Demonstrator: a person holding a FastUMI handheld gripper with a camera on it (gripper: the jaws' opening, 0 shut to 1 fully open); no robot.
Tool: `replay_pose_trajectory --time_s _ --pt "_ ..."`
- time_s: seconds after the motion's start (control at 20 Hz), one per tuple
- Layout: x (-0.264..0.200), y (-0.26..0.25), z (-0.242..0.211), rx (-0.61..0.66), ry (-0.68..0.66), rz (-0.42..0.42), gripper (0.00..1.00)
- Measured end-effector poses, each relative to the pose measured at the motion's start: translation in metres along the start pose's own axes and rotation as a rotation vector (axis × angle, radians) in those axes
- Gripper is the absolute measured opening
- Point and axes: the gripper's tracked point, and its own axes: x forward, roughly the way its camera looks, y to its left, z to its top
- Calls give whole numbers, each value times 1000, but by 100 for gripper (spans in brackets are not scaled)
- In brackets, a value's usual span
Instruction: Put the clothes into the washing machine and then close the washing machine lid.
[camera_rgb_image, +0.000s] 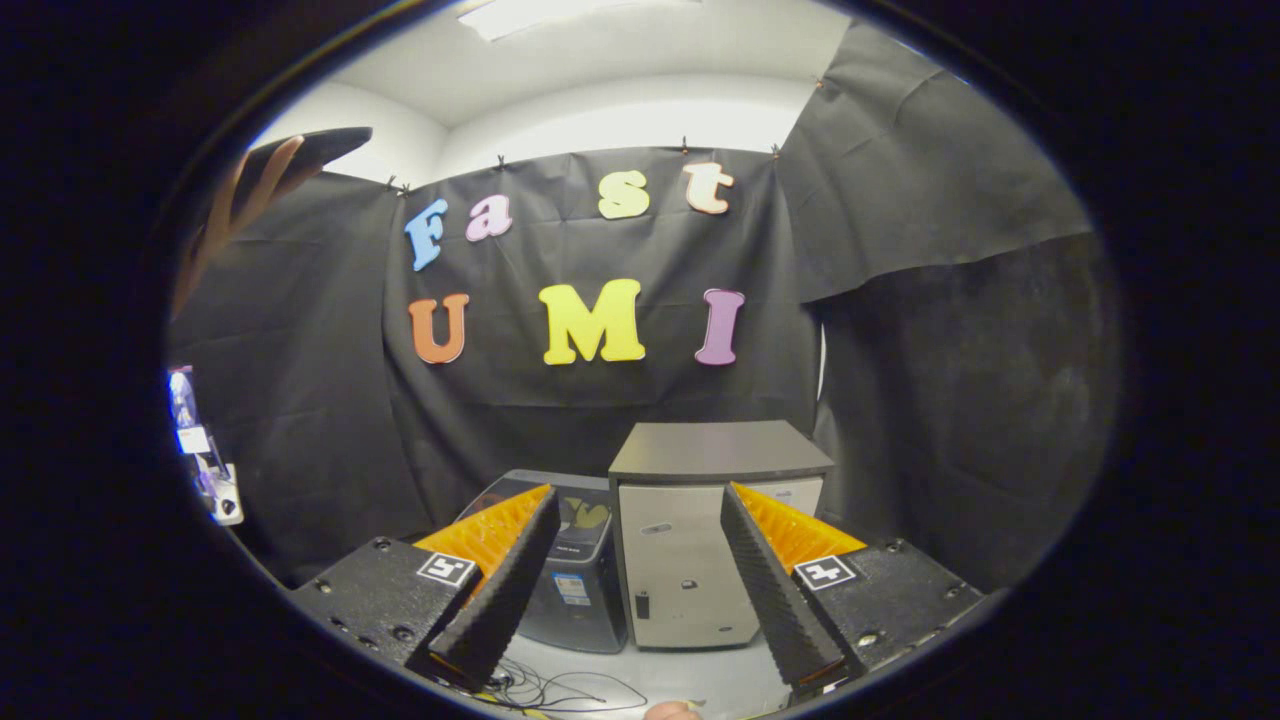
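The claw (637, 560) hangs wide open and empty, its ridged black-and-orange fingers (505, 580) framing a boxy grey washing machine (700, 540) with a flat dark lid (720, 448) just beyond them. Beside it stands a dark rounded bin (575, 590) (possibly holding clothes; contents unclear). Best approach, probably: locate the fabric first, then pinch a thick fold.

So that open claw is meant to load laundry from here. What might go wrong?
The claw is open and holds nothing, with both machines beyond it. Possible risks:
1. It may head for the grey cabinet rather than the dark washing machine beside it.
2. Loose cables on the floor by the fingers might snag.
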Motion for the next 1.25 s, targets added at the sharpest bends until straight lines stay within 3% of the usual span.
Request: replay_pose_trajectory --time_s 1.25 --pt "15 22 0 4 0 52 100"
